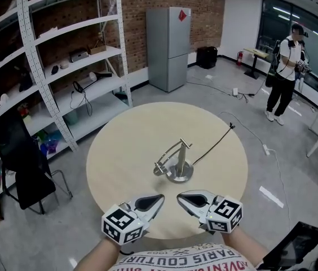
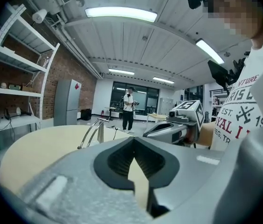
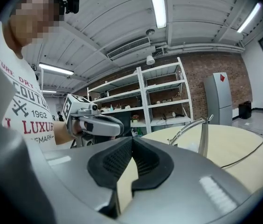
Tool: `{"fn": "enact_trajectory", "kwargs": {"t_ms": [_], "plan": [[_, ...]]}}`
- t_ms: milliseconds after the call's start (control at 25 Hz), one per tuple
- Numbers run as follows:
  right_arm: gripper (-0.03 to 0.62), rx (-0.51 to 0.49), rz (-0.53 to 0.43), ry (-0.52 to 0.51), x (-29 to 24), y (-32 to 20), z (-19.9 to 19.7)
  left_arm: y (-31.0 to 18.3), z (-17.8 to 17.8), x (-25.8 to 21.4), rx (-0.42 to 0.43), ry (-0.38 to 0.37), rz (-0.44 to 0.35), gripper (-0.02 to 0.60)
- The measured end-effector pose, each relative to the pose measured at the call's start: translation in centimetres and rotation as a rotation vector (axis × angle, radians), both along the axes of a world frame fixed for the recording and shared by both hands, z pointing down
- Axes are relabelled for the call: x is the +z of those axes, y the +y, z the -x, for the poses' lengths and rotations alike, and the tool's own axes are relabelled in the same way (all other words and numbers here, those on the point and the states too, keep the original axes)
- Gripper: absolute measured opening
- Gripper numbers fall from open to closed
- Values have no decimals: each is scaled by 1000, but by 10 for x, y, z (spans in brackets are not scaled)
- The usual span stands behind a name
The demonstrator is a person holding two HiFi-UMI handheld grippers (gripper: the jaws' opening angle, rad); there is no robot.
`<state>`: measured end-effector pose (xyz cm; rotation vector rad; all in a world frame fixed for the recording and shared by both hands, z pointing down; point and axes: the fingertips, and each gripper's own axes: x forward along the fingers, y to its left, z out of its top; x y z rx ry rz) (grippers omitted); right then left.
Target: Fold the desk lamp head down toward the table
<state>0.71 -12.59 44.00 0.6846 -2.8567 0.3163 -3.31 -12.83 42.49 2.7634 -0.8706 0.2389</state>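
Fridge (image 1: 169, 47) is seen far ahead of left gripper (image 1: 159, 198). Shelves (image 1: 63, 72) w/ misc. items and black chair (image 1: 23, 162) are set off to its left. Person (image 1: 286, 75) is seen far right.

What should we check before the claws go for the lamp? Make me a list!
1. Left claw empty: ok, shut on nothing.
2. Right claw empty: ok, shut on nothing.
3. Claws open, ready to grab: not ok, both are shut.
4. Desk lamp standing on the round table: ok.
5. Cord out of the way: ok, it trails off the far side.
6. Lamp head touching the table: cannot tell.
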Motion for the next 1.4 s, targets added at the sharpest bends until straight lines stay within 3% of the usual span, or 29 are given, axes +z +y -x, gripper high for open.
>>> {"fn": "enact_trajectory", "kwargs": {"t_ms": [400,760,1400], "plan": [[2,-21,10,4,-6,12,-12,11,-10,-9,-32,-37,-1,0],[2,-6,-16,1,-19,14,-22,16,-27,-18,3,-42,-21,0],[2,29,-49,-2,-25,12,-14,16,-19,-17,36,-52,-37,0]]}}
